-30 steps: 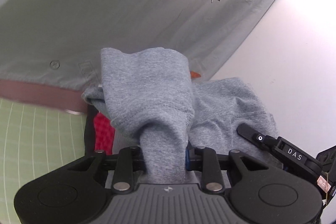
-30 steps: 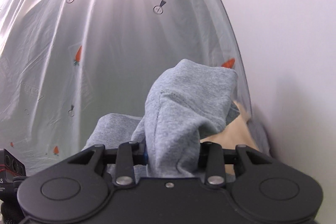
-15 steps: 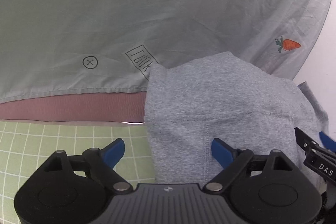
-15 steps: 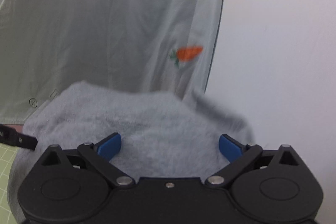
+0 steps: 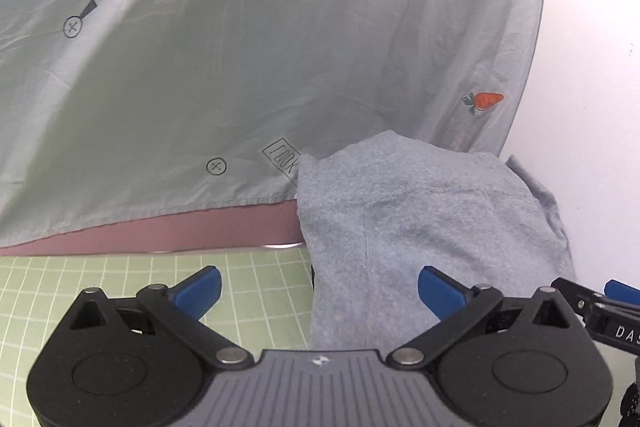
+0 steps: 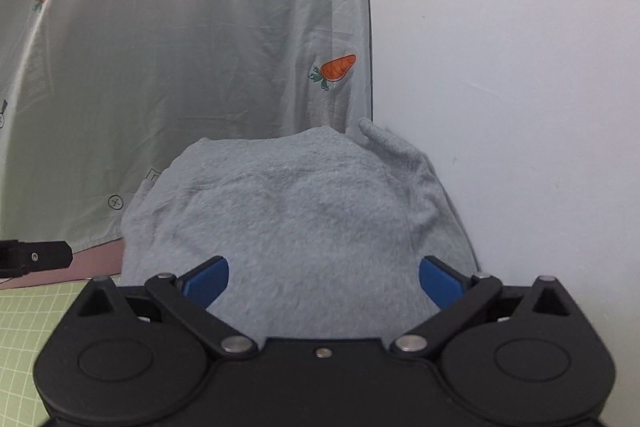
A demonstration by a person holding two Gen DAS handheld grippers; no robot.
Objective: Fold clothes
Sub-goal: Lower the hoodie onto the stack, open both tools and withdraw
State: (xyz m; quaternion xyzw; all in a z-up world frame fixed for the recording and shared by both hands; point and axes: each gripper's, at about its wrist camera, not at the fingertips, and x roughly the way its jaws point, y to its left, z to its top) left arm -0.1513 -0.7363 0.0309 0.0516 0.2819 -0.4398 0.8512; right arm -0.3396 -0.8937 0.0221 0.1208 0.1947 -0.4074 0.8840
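A folded grey fleece garment [image 5: 424, 219] lies at the right end of the green grid mat [image 5: 100, 291], against the white wall; it fills the middle of the right wrist view [image 6: 296, 223]. My left gripper [image 5: 318, 289] is open and empty over the garment's left edge. My right gripper [image 6: 323, 279] is open and empty over the garment's near side. The tip of the right gripper shows at the right edge of the left wrist view [image 5: 600, 311], and the left gripper's tip shows at the left of the right wrist view [image 6: 36, 257].
A pale grey-green sheet printed with carrots [image 5: 280, 47] hangs behind the mat; it also shows in the right wrist view [image 6: 180, 47]. A dusty pink band [image 5: 180, 231] runs under its hem. A white wall [image 6: 500, 67] stands to the right.
Both grippers have let go of the grey garment and opened. The garment has dropped flat onto the mat, and both grippers have drawn back from it.
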